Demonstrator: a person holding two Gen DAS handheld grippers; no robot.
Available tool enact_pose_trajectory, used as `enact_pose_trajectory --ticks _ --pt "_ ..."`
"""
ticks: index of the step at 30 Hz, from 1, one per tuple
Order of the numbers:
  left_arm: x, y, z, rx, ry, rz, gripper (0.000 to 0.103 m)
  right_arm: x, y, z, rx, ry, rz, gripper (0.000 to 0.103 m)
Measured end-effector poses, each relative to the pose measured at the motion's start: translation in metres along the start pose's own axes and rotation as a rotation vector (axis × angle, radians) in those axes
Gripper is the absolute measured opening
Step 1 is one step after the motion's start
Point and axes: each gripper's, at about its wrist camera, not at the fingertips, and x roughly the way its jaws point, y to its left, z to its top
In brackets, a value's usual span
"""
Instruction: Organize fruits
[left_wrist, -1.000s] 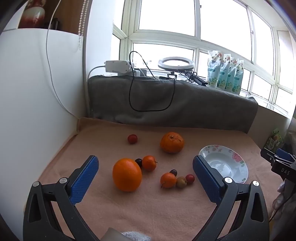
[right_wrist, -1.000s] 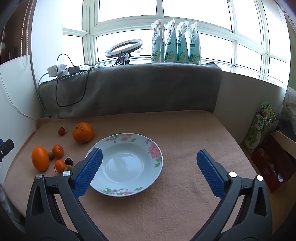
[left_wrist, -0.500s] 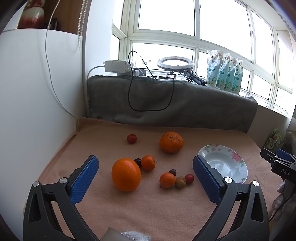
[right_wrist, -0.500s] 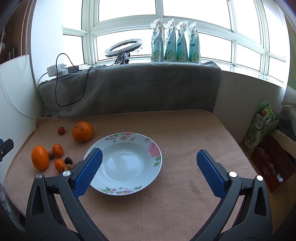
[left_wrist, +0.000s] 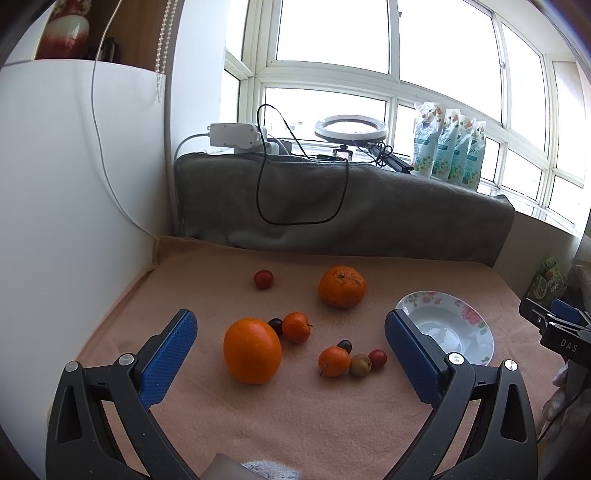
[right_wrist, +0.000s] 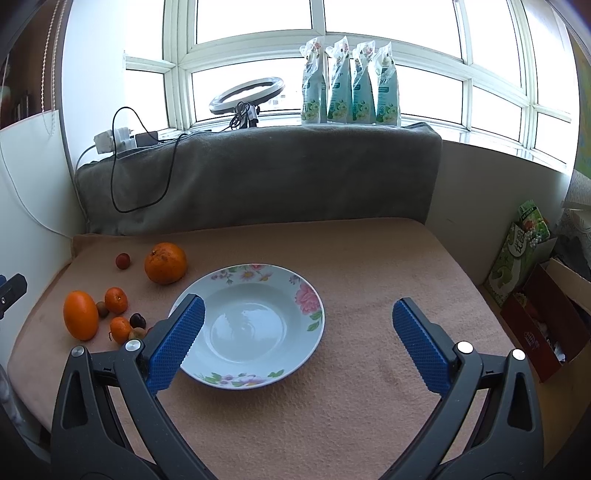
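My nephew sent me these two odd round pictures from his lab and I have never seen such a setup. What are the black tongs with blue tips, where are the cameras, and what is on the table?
The tongs are hand-held grippers, one in each of a person's hands; there is no robot arm. A wide-angle camera sits on each and looks forward along its two blue-padded fingers, which is why the pictures bulge.

One picture comes from the left gripper, the other from the right gripper. Both are open and hold nothing.

On the peach-coloured cloth lie loose fruits: a large orange, a mandarin, two small oranges, and several small red, dark and tan fruits. Beside them stands an empty flowered plate. No fruit is on it yet.
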Motion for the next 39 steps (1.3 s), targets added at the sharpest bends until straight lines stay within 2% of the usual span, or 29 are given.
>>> enact_pose_trajectory --ticks 39 --pt "-0.0005 -0.0047 0.0025 0.005 0.002 -0.003 0.101 0.0006 0.0004 -0.0021 0.004 0.007 0.002 0.103"
